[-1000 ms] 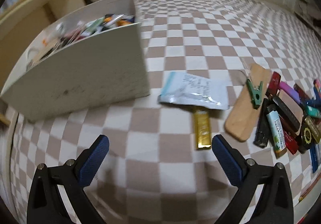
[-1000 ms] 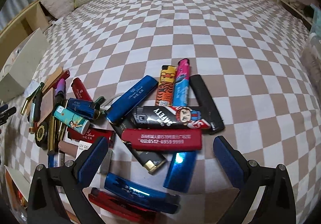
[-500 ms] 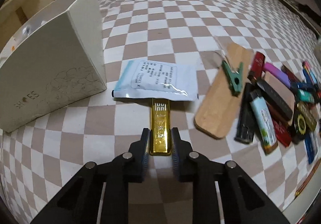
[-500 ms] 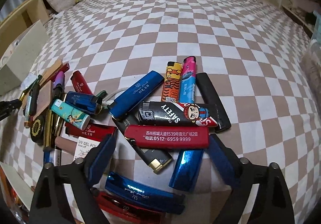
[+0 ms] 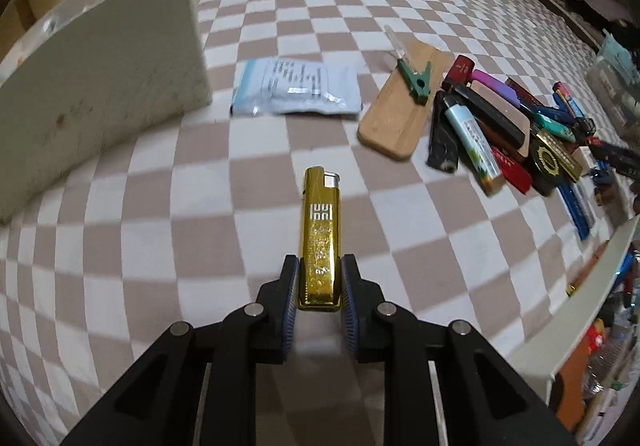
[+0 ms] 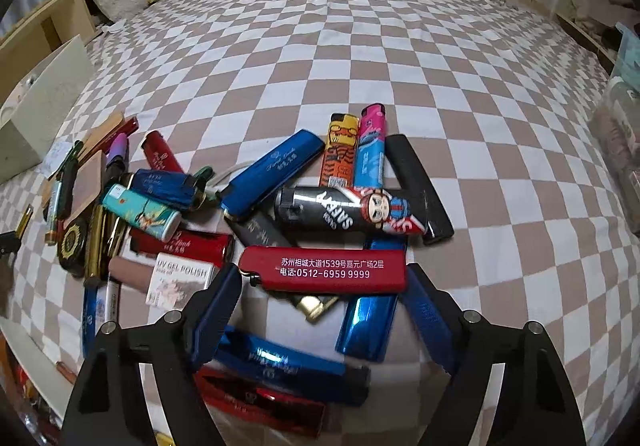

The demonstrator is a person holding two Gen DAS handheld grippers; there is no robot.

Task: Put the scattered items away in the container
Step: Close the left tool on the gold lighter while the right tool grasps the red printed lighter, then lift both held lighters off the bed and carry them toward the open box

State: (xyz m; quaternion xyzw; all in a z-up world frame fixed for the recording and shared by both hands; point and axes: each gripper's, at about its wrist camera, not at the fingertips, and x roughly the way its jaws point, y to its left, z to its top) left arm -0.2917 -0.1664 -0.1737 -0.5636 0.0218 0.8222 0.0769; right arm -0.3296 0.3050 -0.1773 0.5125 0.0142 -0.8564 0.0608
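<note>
My left claw pinches the gold lighter by its base, lifted off the checked bedspread, right of the white box. My right claw, jaws spread and just closing, straddles the red lighter atop the pile.

Right gripper: pointing steeply down over a heap of lighters on the checked bedcover; its jaws have just been closing.
Between the jaws: a red lighter with white print lies crosswise, one blue pad near each end; whether the pads touch it cannot be told.
Just beyond it: a black SAFETY lighter.
Under the jaws: a shiny blue lighter.
Far left: the pale box, well apart.
</note>
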